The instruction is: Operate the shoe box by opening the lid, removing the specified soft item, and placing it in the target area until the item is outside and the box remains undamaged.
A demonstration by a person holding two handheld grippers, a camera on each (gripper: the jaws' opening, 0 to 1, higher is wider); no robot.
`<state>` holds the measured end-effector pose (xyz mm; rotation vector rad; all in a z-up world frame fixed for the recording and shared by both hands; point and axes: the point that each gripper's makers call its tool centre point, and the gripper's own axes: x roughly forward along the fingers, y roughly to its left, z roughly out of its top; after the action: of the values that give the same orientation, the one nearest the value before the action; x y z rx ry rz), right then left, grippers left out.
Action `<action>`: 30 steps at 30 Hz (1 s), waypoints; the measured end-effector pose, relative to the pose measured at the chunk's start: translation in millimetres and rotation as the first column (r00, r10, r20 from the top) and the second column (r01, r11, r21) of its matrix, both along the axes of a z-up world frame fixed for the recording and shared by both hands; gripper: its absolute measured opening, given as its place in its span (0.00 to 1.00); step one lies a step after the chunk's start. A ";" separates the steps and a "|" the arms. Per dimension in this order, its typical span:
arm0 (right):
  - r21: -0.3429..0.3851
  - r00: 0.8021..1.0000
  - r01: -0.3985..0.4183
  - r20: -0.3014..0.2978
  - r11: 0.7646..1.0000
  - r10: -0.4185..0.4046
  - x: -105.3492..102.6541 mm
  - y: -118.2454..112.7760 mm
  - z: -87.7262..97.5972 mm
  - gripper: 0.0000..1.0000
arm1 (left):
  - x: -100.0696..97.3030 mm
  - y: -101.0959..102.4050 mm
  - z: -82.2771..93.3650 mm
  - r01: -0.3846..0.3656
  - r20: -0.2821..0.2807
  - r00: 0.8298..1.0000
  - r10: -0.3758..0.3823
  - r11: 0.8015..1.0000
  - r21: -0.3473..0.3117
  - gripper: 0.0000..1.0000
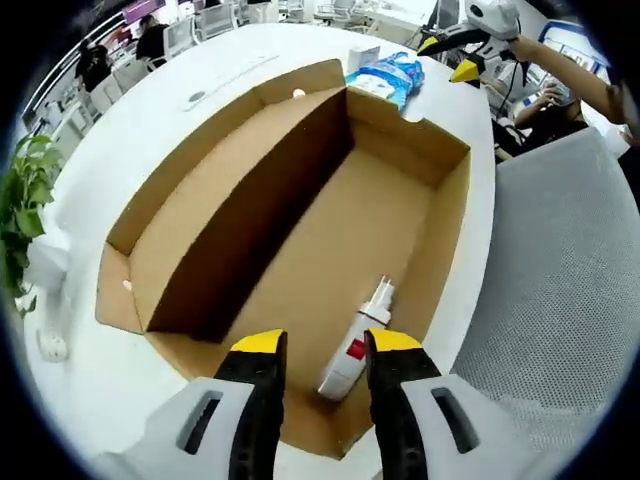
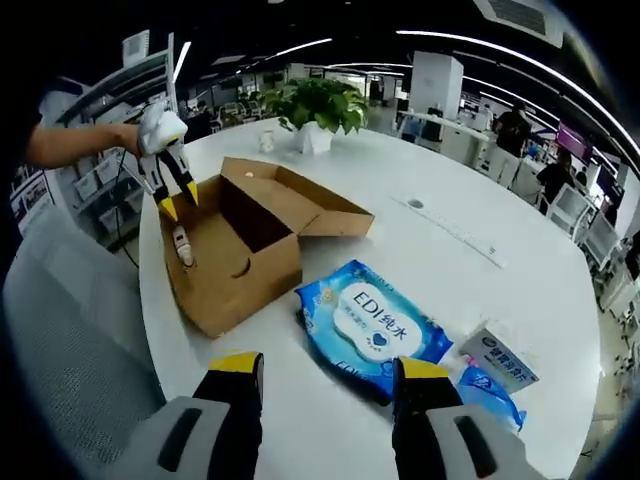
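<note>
1. You are holding the left gripper over the open shoe box, jaws spread and gripping nothing. In the right gripper view the same gripper is hanging just above the box.
2. The lid is already lying folded back, so the opening step looks done.
3. A small white bottle with a red label is lying on the box floor against the near wall, right between your left jaws. It looks rigid, so you should be checking whether it is really the soft item named.
4. A blue wet-wipe pack is already resting on the white table, just beside the box. Your right gripper is hovering over it, jaws apart and empty.
5. If you are going for the bottle, be lowering straight down, keeping both jaws clear of the cardboard wall so the box is not getting creased or torn.
6. Be closing gently across the bottle's body, not its cap.
</note>
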<state>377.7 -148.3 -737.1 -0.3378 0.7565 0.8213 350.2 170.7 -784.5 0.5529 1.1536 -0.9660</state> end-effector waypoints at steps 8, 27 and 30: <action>0.063 1.000 -0.010 -0.012 0.998 0.010 -16.5 27.9 1.8 0.53 | -7.2 -3.6 -12.9 0.088 -0.059 0.995 -0.087 0.996 0.018 0.32; 0.090 0.999 -0.033 -0.012 0.995 0.034 -26.9 40.1 6.3 0.56 | -13.5 -19.2 -28.7 0.291 -0.223 0.930 -0.293 0.956 -0.043 0.36; 0.094 0.999 -0.030 -0.013 0.995 0.032 -26.8 41.3 7.1 0.56 | -19.3 -20.0 -32.1 0.348 -0.247 0.904 -0.349 0.936 -0.050 0.39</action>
<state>351.0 -107.0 -730.1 -0.2603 0.7250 0.8865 330.8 150.7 -816.6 0.6604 1.3033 -1.3797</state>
